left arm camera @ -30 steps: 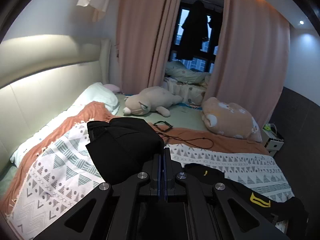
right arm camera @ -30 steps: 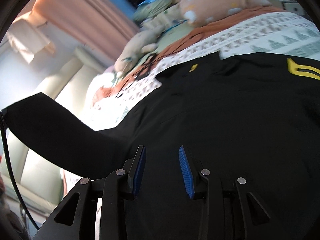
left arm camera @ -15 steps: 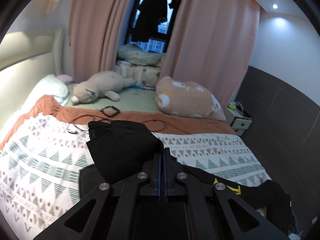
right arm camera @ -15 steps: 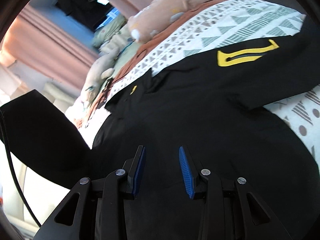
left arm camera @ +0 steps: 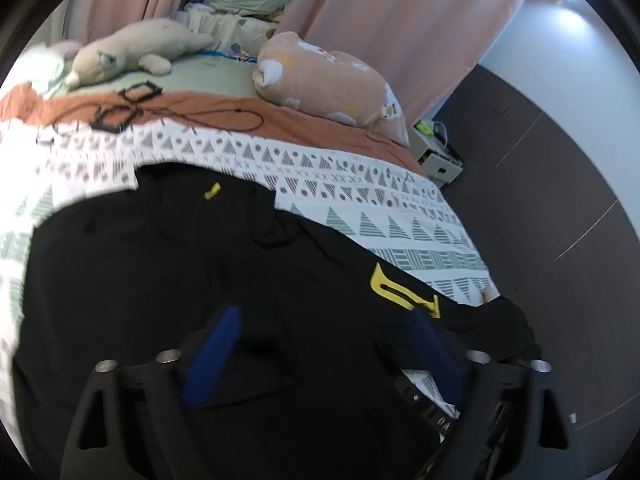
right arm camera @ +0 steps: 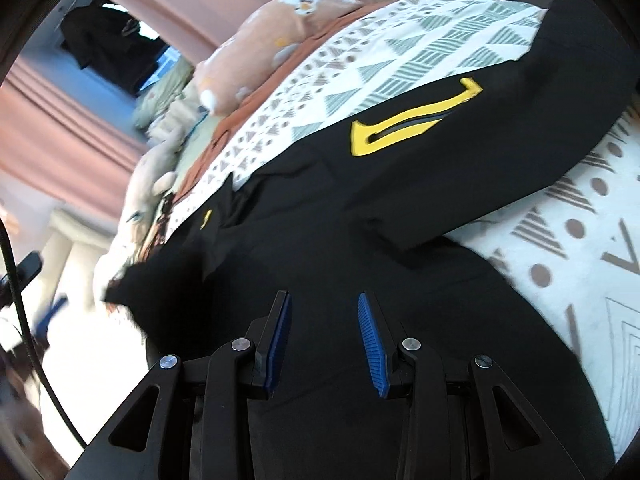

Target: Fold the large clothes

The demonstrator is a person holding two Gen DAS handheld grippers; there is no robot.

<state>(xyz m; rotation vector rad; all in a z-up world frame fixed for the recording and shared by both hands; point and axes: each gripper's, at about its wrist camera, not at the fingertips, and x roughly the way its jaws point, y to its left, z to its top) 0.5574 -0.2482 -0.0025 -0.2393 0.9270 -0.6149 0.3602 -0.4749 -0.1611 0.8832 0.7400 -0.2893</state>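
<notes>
A large black garment [left arm camera: 180, 264] with a yellow mark [left arm camera: 394, 290] on one sleeve lies spread on the patterned blanket [left arm camera: 360, 184] of a bed. My left gripper [left arm camera: 324, 340] hovers just over its middle. Its jaws are opening wide, and only the flat cloth lies below them. In the right wrist view the same garment [right arm camera: 360, 208] fills the middle, its marked sleeve [right arm camera: 520, 120] stretching toward the bed's corner. My right gripper [right arm camera: 324, 336] stands partly open above the black cloth, its blue pads [right arm camera: 370, 344] gripping nothing.
A beige plush animal [left arm camera: 136, 50] and a peach cushion [left arm camera: 328, 76] lie at the far side of the bed. A black cable [left arm camera: 224, 114] trails over the orange sheet. A small white cabinet [left arm camera: 438, 160] stands by the dark wall [left arm camera: 560, 200] on the right.
My left gripper, earlier shut on a raised fold of black cloth, has swung down and opened; the fold now lies on the garment. My right gripper has rolled and shifted over the cloth.
</notes>
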